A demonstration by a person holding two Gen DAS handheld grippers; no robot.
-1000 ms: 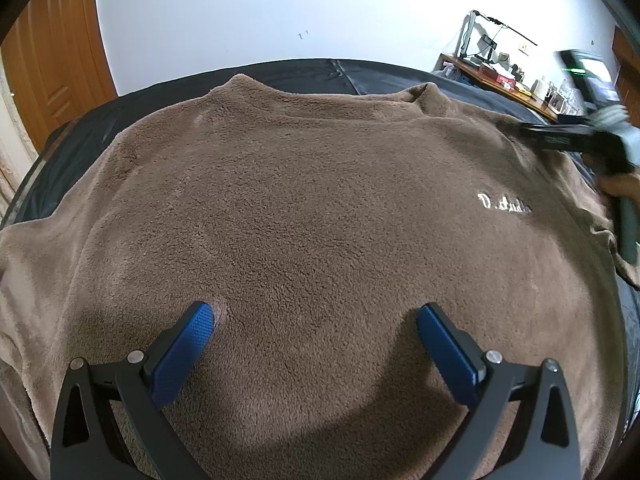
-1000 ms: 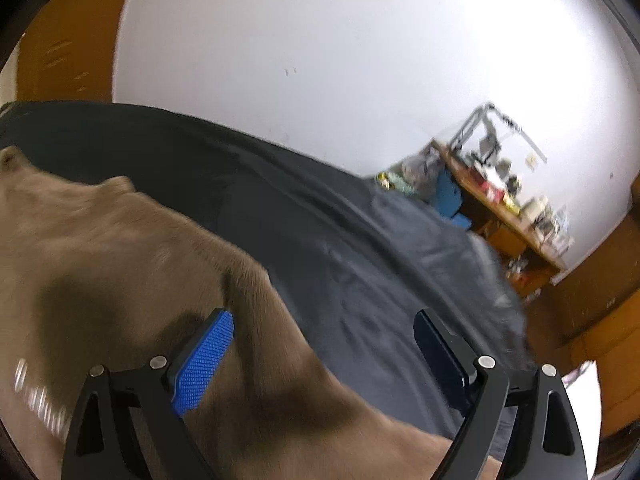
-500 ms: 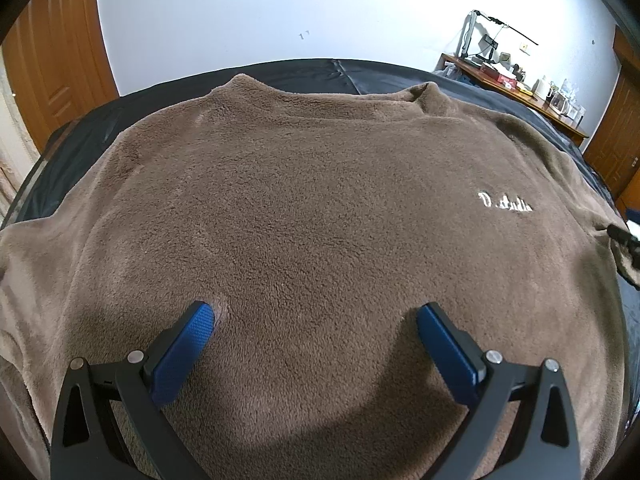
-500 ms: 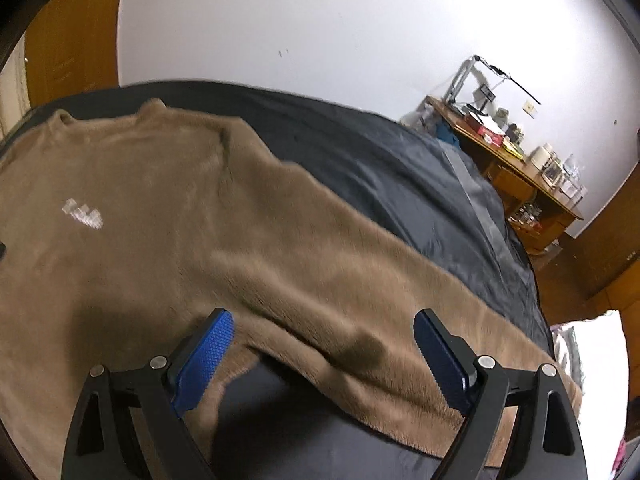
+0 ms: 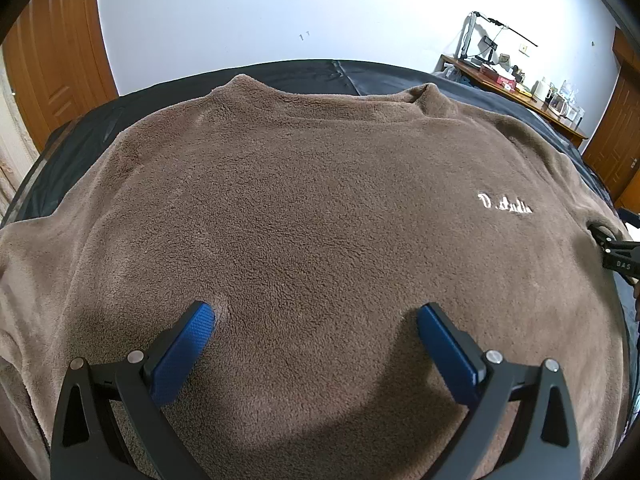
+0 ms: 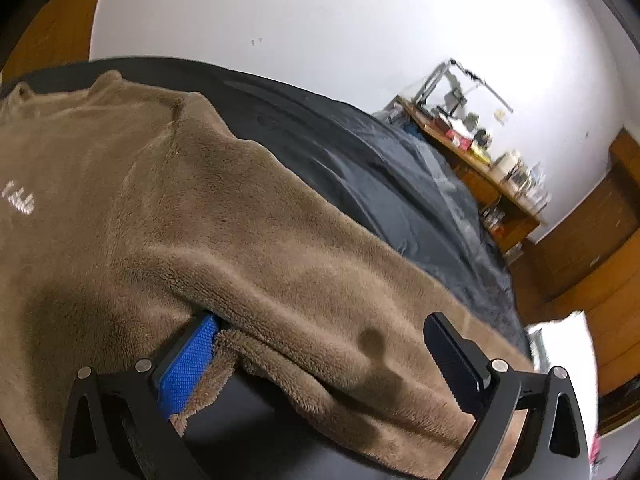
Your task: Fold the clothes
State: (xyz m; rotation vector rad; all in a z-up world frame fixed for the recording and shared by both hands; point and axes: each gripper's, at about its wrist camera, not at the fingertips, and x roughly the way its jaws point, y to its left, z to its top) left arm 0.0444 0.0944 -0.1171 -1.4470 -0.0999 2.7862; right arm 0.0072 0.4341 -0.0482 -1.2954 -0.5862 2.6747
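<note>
Lying flat on the dark bed cover [image 5: 344, 74], the brown fleece sweater [image 5: 320, 208] fills the left wrist view under the wide-open, empty left gripper [image 5: 316, 320]. Only the right wrist view shows the right gripper [image 6: 320, 334] spread around its sleeve [image 6: 320, 280], unclamped.

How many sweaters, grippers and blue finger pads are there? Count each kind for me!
Brown fleece sweater: 1
Grippers: 2, the left gripper and the right gripper
Blue finger pads: 4, two on each gripper
Total: 7
</note>
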